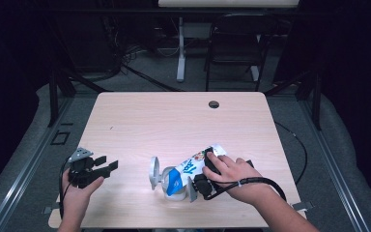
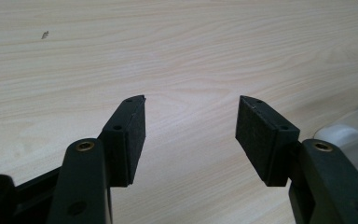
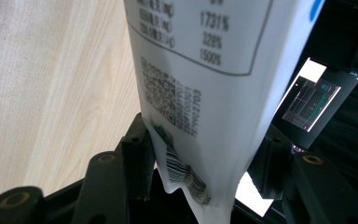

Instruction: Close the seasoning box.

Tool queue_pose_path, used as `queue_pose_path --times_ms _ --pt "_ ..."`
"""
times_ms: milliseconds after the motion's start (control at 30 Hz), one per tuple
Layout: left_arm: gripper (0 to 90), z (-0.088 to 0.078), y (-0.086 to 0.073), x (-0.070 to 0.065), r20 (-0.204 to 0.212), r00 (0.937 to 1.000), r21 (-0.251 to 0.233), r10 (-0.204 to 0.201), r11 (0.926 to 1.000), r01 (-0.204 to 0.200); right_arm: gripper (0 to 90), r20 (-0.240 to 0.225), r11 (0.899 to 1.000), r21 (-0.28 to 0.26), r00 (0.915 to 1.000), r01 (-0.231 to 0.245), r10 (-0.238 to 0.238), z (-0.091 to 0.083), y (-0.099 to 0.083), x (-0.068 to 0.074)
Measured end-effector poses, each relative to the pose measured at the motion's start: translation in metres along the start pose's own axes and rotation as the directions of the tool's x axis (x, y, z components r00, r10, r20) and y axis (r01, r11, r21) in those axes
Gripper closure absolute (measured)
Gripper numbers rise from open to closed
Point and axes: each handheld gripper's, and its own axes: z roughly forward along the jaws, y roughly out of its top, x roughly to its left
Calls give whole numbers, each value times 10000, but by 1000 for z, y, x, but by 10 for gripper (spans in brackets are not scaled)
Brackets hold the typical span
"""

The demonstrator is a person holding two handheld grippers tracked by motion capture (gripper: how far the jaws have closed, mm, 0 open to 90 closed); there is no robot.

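A white and blue printed pouch [image 1: 191,167] lies slanted across the near middle of the table, its lower end over a white container [image 1: 173,191] whose round lid [image 1: 153,172] stands up on the left side. My right gripper [image 1: 206,170] is shut on the pouch. In the right gripper view the two jaws pinch the crumpled edge of the pouch [image 3: 214,84] near its barcode and QR code. My left gripper [image 1: 104,167] hovers open near the table's left front corner, apart from the pouch. Between its fingers [image 2: 130,135] is bare wood, and the white container [image 2: 354,135] shows at the right edge.
The light wooden table [image 1: 174,121] has a cable hole [image 1: 214,104] near its far edge. Beyond it stand a black chair [image 1: 234,43] and a white table leg [image 1: 180,48]. A lit screen [image 3: 314,100] glows in the dark off the table.
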Motion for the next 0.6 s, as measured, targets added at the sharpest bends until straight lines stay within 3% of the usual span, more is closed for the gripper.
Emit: queue_pose_path --times_ms 600 --pt "431 0 0 1 36 10000 97 -16 10000 16 496 28 10000 -52 10000 11 -11 -1 -1 0"
